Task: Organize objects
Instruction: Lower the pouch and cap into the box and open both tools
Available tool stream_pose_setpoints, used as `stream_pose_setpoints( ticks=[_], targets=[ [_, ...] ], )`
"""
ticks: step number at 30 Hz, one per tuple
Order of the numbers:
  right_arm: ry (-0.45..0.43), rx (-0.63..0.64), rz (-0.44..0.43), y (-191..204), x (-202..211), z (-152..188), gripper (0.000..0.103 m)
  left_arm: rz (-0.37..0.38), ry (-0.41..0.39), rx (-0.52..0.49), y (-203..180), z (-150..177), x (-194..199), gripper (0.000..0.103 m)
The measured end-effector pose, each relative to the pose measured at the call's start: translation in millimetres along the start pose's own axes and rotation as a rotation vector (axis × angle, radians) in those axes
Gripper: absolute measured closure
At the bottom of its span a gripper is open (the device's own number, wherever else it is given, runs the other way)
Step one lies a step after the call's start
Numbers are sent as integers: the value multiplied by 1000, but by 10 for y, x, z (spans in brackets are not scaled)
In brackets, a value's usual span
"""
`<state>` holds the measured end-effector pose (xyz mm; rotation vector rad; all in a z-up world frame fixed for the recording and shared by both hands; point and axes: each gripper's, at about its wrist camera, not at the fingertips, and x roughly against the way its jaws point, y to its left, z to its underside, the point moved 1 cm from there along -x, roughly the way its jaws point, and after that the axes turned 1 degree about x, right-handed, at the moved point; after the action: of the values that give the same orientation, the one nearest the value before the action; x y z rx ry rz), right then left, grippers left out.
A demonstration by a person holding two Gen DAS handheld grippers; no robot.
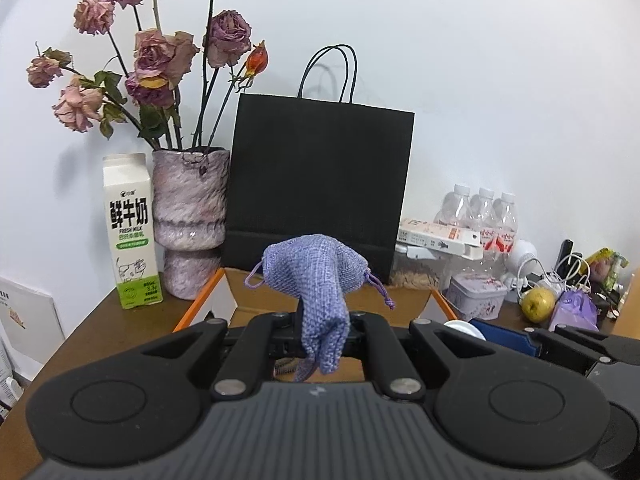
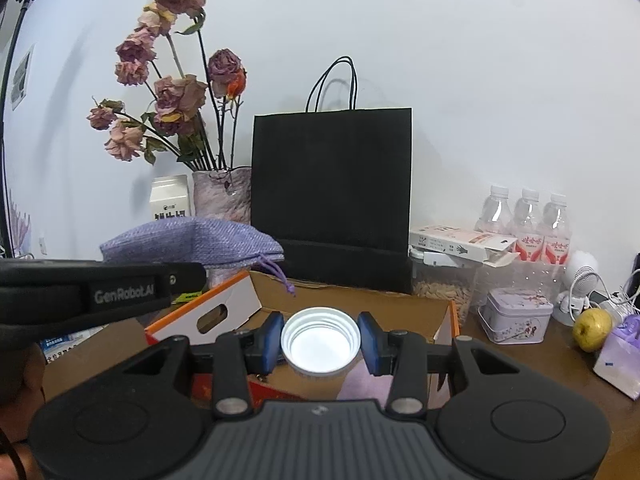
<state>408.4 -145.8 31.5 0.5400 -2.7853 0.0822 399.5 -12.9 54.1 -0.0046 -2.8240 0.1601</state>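
1. Above the open cardboard box (image 2: 360, 308) at the near middle of the surface (image 1: 120, 312), both claws hang loaded, so the step in hand looks like carrying two items for stowing.
2. The left claw (image 1: 320, 336) is pressed together on a purple woven pouch (image 1: 316, 280); the cloth stands up from the pinch and flops over, its drawstring (image 1: 380, 288) dangling to the right.
3. The right claw (image 2: 320, 344) pinches a white screw cap (image 2: 319, 340) by its rim, the blue pads (image 2: 370, 342) against both sides and the threaded hollow facing the camera.
4. In the right view the pouch sits left of the cap and higher, over the box's orange-edged flap (image 2: 204, 312).
5. Next, I judge, each item must be lowered into the box or set beside like things; the target is not evident.
6. The black paper bag (image 1: 320, 188) just behind the box and the vase (image 1: 190, 216) to the far left call for a modest, low path.
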Motion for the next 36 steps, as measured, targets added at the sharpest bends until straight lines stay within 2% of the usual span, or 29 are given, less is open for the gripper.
stream_pose_setpoints(
  ticks=[17, 34, 36],
  targets=[
    [42, 2, 26, -162, -606, -103, 64, -25, 25, -2, 69, -97, -592, 96],
    [135, -21, 79, -331, -1074, 79, 64, -38, 82, -9, 168, 15, -1099, 96],
    [146, -21, 82, -340, -1108, 105, 64, -35, 91, -14, 165, 40, -1140, 93]
  ],
)
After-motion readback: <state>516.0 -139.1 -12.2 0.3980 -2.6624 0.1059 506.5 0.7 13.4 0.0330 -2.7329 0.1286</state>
